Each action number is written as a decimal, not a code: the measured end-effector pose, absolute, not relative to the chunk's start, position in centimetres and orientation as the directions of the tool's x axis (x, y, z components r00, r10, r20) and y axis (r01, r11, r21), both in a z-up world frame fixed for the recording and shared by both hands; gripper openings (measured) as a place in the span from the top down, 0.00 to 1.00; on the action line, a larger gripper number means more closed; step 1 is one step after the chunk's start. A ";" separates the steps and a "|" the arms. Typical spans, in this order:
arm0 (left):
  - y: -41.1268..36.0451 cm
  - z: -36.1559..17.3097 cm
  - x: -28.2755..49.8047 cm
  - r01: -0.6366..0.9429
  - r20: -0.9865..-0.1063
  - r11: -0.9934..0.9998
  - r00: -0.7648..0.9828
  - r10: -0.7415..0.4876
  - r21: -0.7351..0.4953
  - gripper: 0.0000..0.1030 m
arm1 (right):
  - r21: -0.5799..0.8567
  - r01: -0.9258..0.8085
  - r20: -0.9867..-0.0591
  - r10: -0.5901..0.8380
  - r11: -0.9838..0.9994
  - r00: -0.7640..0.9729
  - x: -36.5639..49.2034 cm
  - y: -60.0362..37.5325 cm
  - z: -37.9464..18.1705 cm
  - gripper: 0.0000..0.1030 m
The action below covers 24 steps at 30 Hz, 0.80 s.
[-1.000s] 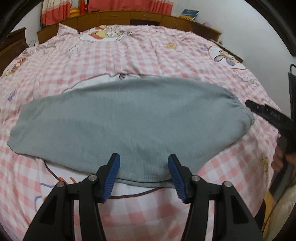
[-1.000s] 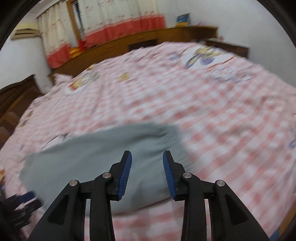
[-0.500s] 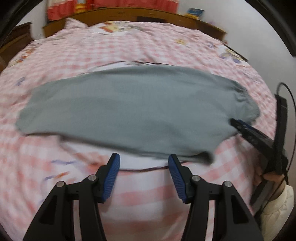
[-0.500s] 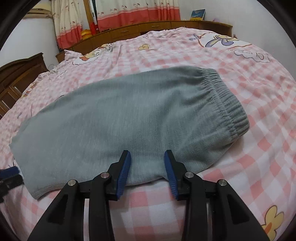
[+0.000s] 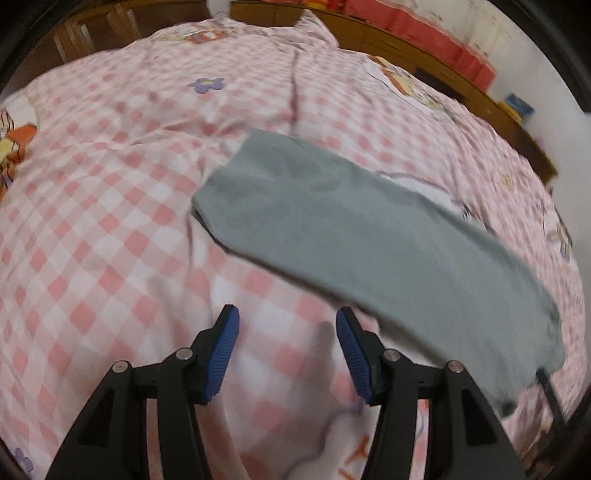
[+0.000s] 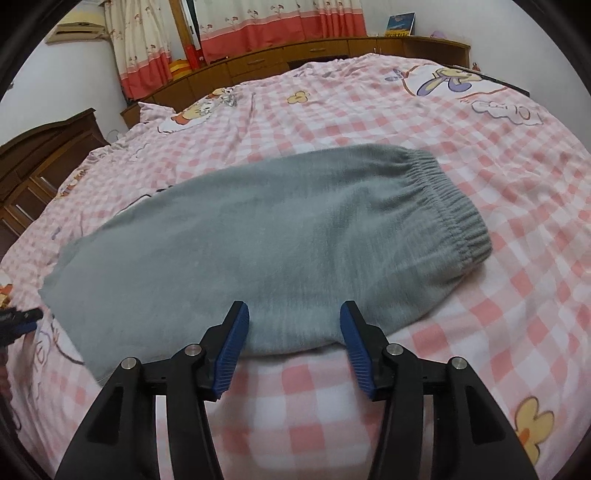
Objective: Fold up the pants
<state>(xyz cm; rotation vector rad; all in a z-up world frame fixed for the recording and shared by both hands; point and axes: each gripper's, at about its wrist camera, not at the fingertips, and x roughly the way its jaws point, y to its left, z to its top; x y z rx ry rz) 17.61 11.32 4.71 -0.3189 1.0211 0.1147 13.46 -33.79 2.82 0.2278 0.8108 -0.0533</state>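
Left wrist view. Left hand-held gripper [image 5: 284, 354]: black rigid arms, blue ribbed pads [image 5: 221, 354], jaws standing partly apart, nothing between them, only bedcover below. Pants [image 5: 369, 236]: grey, soft fleece-like knit, folded into one long flat band, lying on the bed [image 5: 92, 221]. Long axis running from upper centre down to the lower right edge of this view; squared leg-hem end at upper centre, just ahead and right of the jaws, not touching them. Picture blurred toward the right, so fabric detail there cannot be told. Bedcover: pink-and-white check cotton with cartoon prints, lightly creased. Wooden cabinets [image 5: 424, 55] along the far wall.

Right wrist view. Right hand-held gripper [image 6: 293, 350]: same black frame and blue ribbed pads [image 6: 231, 350], jaws opening, near edge of the pants lying between the two pads without being pressed by either. Pants [image 6: 277, 229] spread flat across the bed [image 6: 498, 295], long axis left to right; gathered, ribbed elastic waistband [image 6: 454, 206] at the right end, leg hems at the left. Left hand-held gripper tip [image 6: 18, 319] visible at the far left edge, near the hem end. Curtains [image 6: 258, 26], cream with red lower border, behind low wooden cabinets [image 6: 295, 55].
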 end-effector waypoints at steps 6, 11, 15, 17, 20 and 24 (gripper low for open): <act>14.6 3.0 20.1 -0.379 -0.833 0.852 0.541 -0.113 -0.361 0.44 | 0.170 0.099 -0.675 0.043 0.980 0.737 12.5 -32.4 3.4 0.49; 15.8 1.7 21.7 -0.431 -0.827 0.819 0.555 -0.091 -0.379 0.44 | 0.132 0.074 -0.691 0.039 0.988 0.722 13.8 -30.5 1.5 0.46; 16.3 1.5 22.8 -0.439 -0.808 0.807 0.584 -0.078 -0.395 0.44 | 0.077 0.071 -0.677 0.000 0.995 0.736 13.8 -29.6 0.9 0.42; 16.8 1.2 23.2 -0.452 -0.798 0.789 0.597 -0.078 -0.415 0.44 | 0.098 0.068 -0.677 0.017 0.993 0.735 13.9 -29.9 0.7 0.42; 17.4 0.9 23.8 -0.469 -0.789 0.768 0.610 -0.075 -0.436 0.45 | 0.117 0.066 -0.674 0.031 0.991 0.739 13.8 -30.1 0.6 0.41; 16.7 1.0 24.6 -0.447 -0.799 0.811 0.600 -0.041 -0.377 0.67 | 0.111 0.066 -0.670 0.026 0.992 0.742 13.5 -30.0 0.5 0.41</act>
